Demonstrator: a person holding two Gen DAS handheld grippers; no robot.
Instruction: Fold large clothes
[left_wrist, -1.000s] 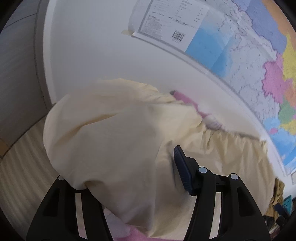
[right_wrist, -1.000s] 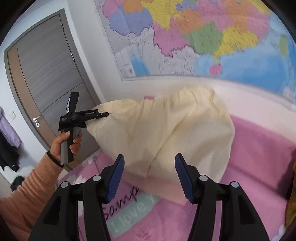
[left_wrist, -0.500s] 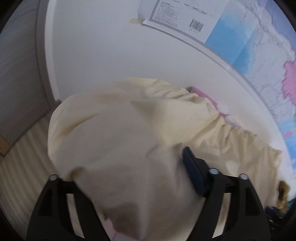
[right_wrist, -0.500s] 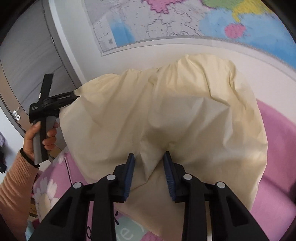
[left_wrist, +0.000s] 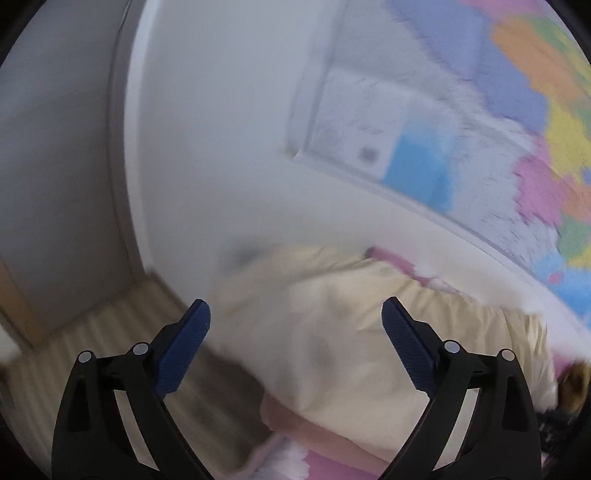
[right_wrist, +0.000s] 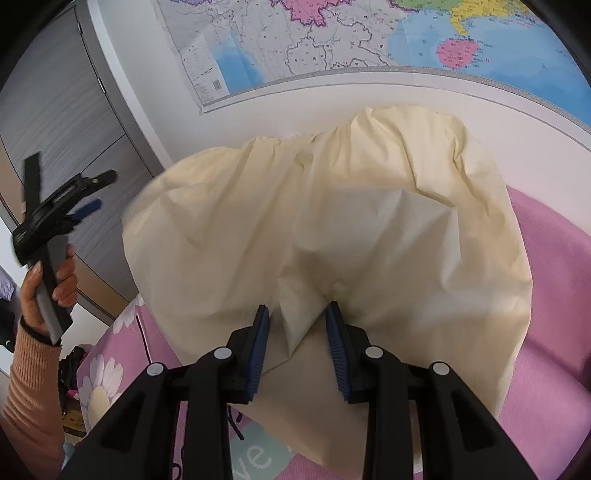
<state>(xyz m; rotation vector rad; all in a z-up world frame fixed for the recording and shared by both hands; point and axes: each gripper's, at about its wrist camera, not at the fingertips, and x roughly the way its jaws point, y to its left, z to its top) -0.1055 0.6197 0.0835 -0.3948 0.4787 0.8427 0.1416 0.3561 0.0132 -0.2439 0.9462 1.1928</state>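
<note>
A large cream garment (right_wrist: 332, 221) lies billowed on the pink bed cover (right_wrist: 550, 295). My right gripper (right_wrist: 298, 314) is low over its near edge, shut on a bunched fold of the fabric between the blue pads. My left gripper (right_wrist: 101, 190) is up at the left, clear of the cloth, in a hand (right_wrist: 59, 284) with an orange sleeve. Its jaws are opening. In the blurred left wrist view the left gripper (left_wrist: 293, 310) stands wide with nothing between its fingers, the cream garment (left_wrist: 351, 332) lying beyond and below.
A big wall map (right_wrist: 369, 37) hangs over the bed, on the white wall behind the garment. A grey door (right_wrist: 55, 110) stands at the left. Striped flooring (left_wrist: 110, 332) shows beside the bed. Dark items (right_wrist: 74, 365) lie by the bed's left edge.
The left gripper has let go of the garment's corner, opened wide and pulled up and away. The cloth has dropped to the bed. The right gripper came down and shut on a fold.
</note>
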